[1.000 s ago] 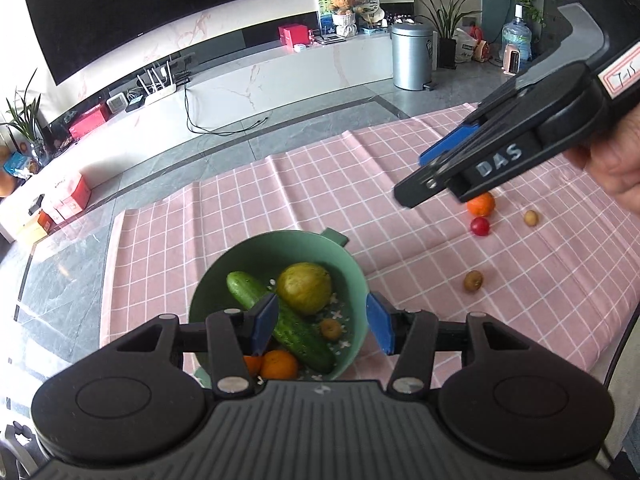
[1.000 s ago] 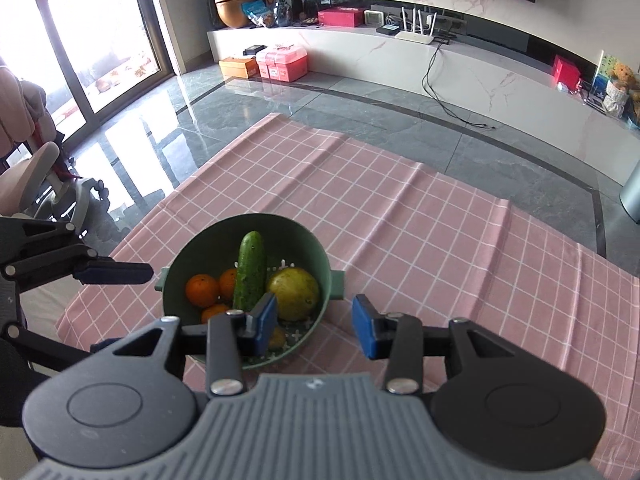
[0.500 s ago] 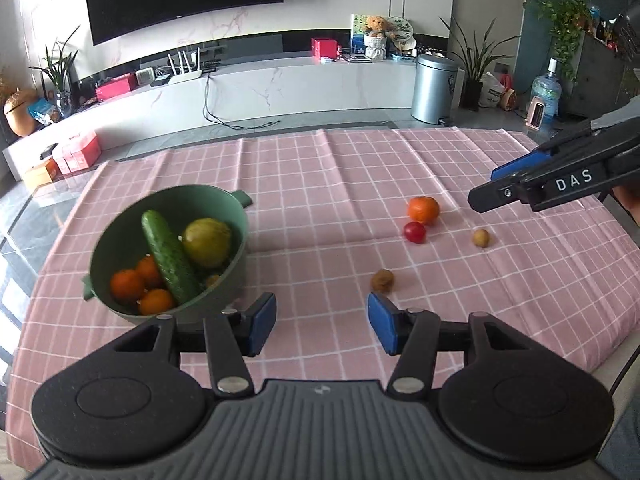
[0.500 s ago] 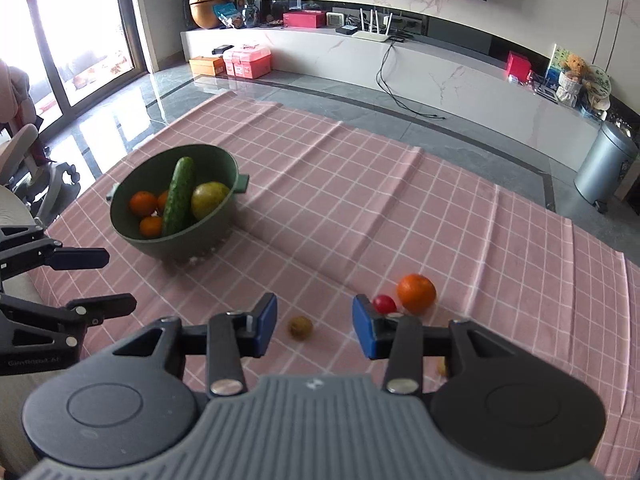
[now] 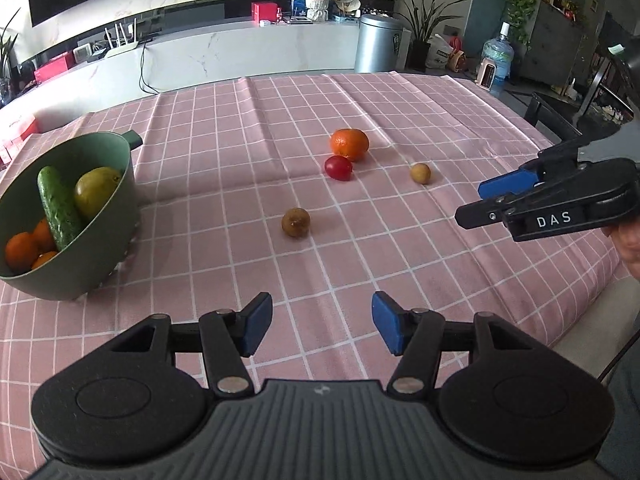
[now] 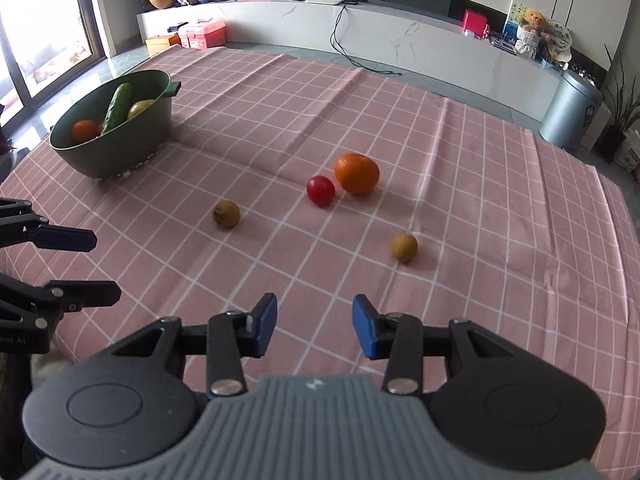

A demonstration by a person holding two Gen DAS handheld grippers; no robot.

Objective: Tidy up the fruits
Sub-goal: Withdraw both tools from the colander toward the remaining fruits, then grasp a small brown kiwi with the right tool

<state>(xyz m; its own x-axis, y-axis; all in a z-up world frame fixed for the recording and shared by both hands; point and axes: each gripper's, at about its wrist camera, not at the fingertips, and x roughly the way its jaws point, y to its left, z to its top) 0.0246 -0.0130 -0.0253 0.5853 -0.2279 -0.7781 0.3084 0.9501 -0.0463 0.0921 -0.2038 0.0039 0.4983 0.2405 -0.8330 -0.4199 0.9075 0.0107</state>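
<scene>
My left gripper (image 5: pixel 322 328) hangs empty over the pink cloth (image 5: pixel 400 264), its jaws having just been opening to a fair gap, and my right gripper (image 6: pixel 314 326) is empty too, set narrower. Ahead of both lie the brownish fruit (image 5: pixel 295 222), red fruit (image 5: pixel 338 167), orange (image 5: pixel 349 144) and a smaller tan fruit (image 5: pixel 420 172); the green bowl (image 5: pixel 100 208) sits off to the left. These round fruits could roll off if a pad nudges one sideways, and the right jaws look too narrow for the orange

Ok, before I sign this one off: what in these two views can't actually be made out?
- Bowl contents, both views: the near wall and the cucumber hide its bottom, so the orange count is unsure.
- Bowl's left side, left wrist view: cut off by the frame edge.
- Two small brownish fruits: too small to identify.
</scene>
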